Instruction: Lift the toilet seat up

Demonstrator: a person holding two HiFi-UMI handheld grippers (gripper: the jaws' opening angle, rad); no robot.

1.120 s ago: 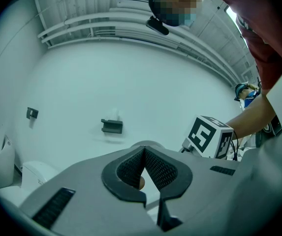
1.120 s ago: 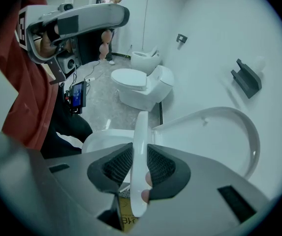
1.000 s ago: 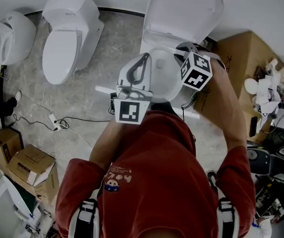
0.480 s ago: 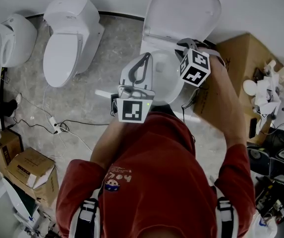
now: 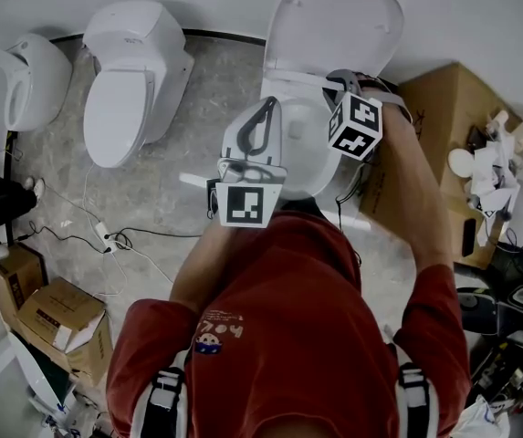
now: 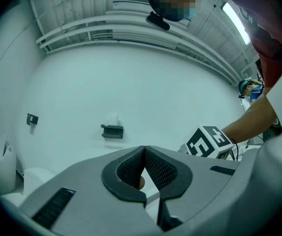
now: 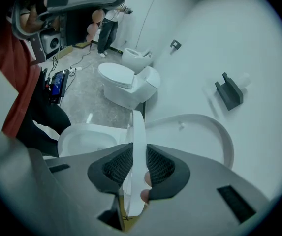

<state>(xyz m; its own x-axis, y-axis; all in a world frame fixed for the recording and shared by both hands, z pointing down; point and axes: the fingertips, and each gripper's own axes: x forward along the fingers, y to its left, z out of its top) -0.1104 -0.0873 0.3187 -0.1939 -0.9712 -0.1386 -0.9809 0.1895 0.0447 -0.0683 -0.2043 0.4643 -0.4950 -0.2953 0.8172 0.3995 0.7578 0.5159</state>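
Note:
The white toilet (image 5: 284,144) stands in front of me with its lid (image 5: 334,26) raised against the wall. My right gripper (image 7: 136,154) is shut on the toilet seat (image 7: 137,132), whose thin white rim runs edge-on between the dark pads, tilted up off the bowl (image 7: 86,139). Behind it the lid (image 7: 204,136) leans back. In the head view the right gripper (image 5: 341,88) sits at the bowl's right side, near the hinge. My left gripper (image 5: 263,112) hovers over the bowl's left side, its tips pressed together on nothing (image 6: 144,154).
A second toilet (image 5: 138,71) and a wall urinal (image 5: 28,80) stand to the left. Cardboard boxes sit right of the toilet (image 5: 444,108) and at lower left (image 5: 56,322). Cables (image 5: 106,235) cross the floor. A dark bracket (image 7: 231,91) is on the wall.
The right gripper has moved a little up and back toward the lid, with the seat still in it. The left gripper has stayed put.

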